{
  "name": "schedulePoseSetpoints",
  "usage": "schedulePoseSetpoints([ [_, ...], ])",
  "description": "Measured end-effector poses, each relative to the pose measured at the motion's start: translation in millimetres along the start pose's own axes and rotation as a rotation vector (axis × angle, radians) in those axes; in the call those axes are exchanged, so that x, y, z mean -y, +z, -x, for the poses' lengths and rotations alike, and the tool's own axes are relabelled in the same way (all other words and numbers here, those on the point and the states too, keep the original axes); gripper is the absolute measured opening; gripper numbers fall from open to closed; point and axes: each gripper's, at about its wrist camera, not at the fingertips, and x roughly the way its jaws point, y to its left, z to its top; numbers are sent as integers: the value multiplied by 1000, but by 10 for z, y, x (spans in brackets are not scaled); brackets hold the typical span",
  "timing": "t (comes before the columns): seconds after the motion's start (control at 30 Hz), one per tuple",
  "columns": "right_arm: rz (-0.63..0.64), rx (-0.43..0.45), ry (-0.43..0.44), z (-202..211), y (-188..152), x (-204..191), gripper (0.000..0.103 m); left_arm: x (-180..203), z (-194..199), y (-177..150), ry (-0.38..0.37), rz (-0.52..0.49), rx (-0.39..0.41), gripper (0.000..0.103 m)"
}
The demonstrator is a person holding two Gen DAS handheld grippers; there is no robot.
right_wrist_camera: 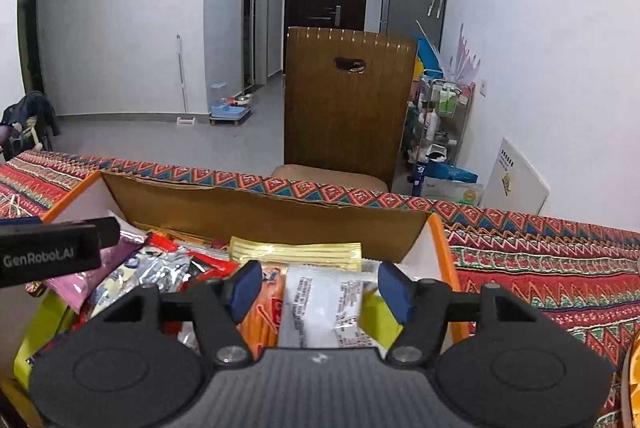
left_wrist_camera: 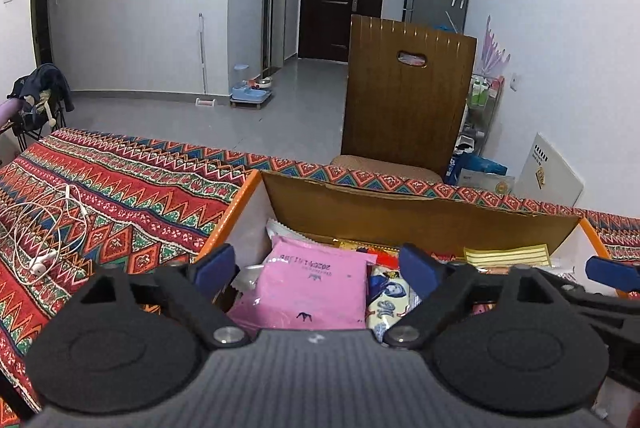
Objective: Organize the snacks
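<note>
An open cardboard box [left_wrist_camera: 400, 211] with orange edges stands on the patterned table and holds several snack packets. My left gripper [left_wrist_camera: 316, 268] hovers open over a pink packet [left_wrist_camera: 316, 292] at the box's left side; its pads do not touch it. Beside the pink packet lie a blue-and-white packet [left_wrist_camera: 390, 298] and a yellow striped packet [left_wrist_camera: 506, 256]. My right gripper [right_wrist_camera: 320, 290] is open over a white packet [right_wrist_camera: 320, 304] in the right part of the box [right_wrist_camera: 260, 216], with a gap at each pad. An orange packet [right_wrist_camera: 262, 316] lies to its left, the yellow striped packet [right_wrist_camera: 296, 252] behind.
The table wears a red zigzag cloth [left_wrist_camera: 120, 195]. White earphones with a coiled cable [left_wrist_camera: 44, 228] lie left of the box. A wooden chair [left_wrist_camera: 408, 95] stands behind the table's far edge. A yellow rim [right_wrist_camera: 634, 380] shows at the right wrist view's lower right.
</note>
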Motion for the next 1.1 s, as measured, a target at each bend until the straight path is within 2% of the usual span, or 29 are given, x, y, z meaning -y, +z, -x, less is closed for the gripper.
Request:
schedulePoseSetpoints([
  [0.13,-7,12,-1,45,-12,-23,72,-1,36,35,5,-9,7,94],
  [0.33,6,24,11,230,12,-14,75,-30,227,75,8,-15,32,97],
  [0.53,5,65,21,628,-3,-18,77,-67,601,75,-3,-23,61,98],
  [0.83,3,138,46,1374,-208,-45,78,-217,1277,-187,-33,-33,88,100],
  [1.1,-8,175,55,2108,-578,-71,82,-437,2015,-566,-72,-25,103,101],
])
